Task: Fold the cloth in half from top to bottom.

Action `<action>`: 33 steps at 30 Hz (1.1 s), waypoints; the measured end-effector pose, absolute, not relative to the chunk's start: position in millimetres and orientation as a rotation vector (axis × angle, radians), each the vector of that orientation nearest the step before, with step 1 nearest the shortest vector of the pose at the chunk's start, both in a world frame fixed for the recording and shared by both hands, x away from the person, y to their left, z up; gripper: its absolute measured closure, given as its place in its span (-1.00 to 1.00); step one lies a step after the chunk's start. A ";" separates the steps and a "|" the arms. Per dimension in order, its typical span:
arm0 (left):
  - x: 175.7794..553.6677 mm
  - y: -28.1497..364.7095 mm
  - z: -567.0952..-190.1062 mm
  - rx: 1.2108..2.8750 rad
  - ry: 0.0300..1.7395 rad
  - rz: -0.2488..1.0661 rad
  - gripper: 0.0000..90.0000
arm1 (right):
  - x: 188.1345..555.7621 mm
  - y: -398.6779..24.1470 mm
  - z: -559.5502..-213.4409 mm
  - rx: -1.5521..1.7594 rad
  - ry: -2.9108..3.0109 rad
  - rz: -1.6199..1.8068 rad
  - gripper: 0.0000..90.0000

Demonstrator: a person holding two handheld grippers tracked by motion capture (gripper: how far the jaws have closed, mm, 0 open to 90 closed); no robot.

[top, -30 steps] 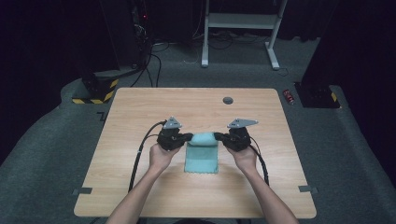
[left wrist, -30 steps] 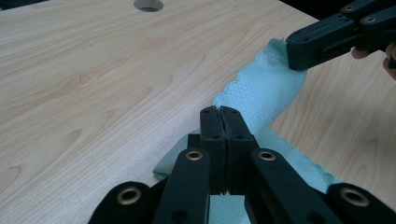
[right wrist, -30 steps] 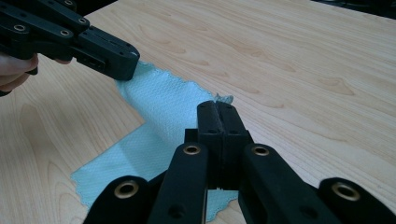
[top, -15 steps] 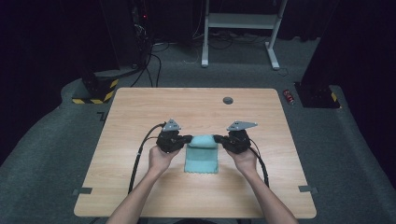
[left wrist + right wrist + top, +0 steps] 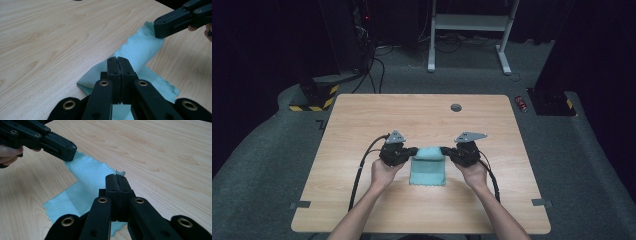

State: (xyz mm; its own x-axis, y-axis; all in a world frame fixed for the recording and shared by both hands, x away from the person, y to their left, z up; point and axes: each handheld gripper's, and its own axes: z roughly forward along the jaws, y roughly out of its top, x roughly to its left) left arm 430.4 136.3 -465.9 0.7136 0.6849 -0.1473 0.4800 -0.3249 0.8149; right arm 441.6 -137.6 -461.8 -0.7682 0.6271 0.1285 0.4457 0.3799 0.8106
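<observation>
So I've got this small mint-green microfibre cloth with a scalloped edge (image 5: pixel 427 170) sitting on the light wooden table (image 5: pixel 362 125), well on my side of the little round dark grommet (image 5: pixel 456 107) that's set into the tabletop. Measured from that grommet, the cloth lies toward me and a touch to the left, roughly mid-table.

Both tools are clamped down on it. My left gripper (image 5: pixel 412 150) has its jaws pinched together on the far left corner, and my right gripper (image 5: pixel 443 149) is doing the same on the far right corner, so the edge nearest the grommet is lifted and strung between them while the rest stays flat on the wood.

Handling-wise, I'd say this thing weighs basically nothing and has zero stiffness. It sags and curls wherever it isn't held, you can see the strip drooping between the two pinches. Not fragile, not really slippery either, the waffle texture should bite fine in the pads. Corners are the place to grab, since anything mid-edge would just bunch up. Keeping both grips level and slightly taut is probably what stops it folding crooked.
</observation>
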 end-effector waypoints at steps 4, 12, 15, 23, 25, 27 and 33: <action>428.2 135.5 -467.4 1.995 0.885 0.283 0.98 | 440.4 -138.5 -463.5 0.960 2.439 1.336 1.00; 426.3 135.8 -469.8 1.993 0.888 0.299 0.98 | 438.1 -137.6 -467.0 0.970 2.448 1.339 1.00; 425.2 135.0 -469.8 1.992 0.888 0.293 0.98 | 437.3 -138.1 -468.3 0.978 2.449 1.337 1.00; 422.4 136.3 -477.1 1.996 0.900 0.275 0.98 | 436.0 -138.3 -471.6 0.987 2.457 1.350 1.00; 421.7 137.4 -478.3 1.993 0.908 0.271 0.98 | 435.7 -137.3 -472.9 0.986 2.460 1.351 1.00; 421.2 137.9 -478.8 1.991 0.910 0.271 0.98 | 435.4 -136.6 -474.1 0.987 2.463 1.348 1.00; 419.3 135.3 -480.4 2.009 0.902 0.279 0.98 | 433.4 -137.9 -477.1 0.991 2.471 1.351 1.00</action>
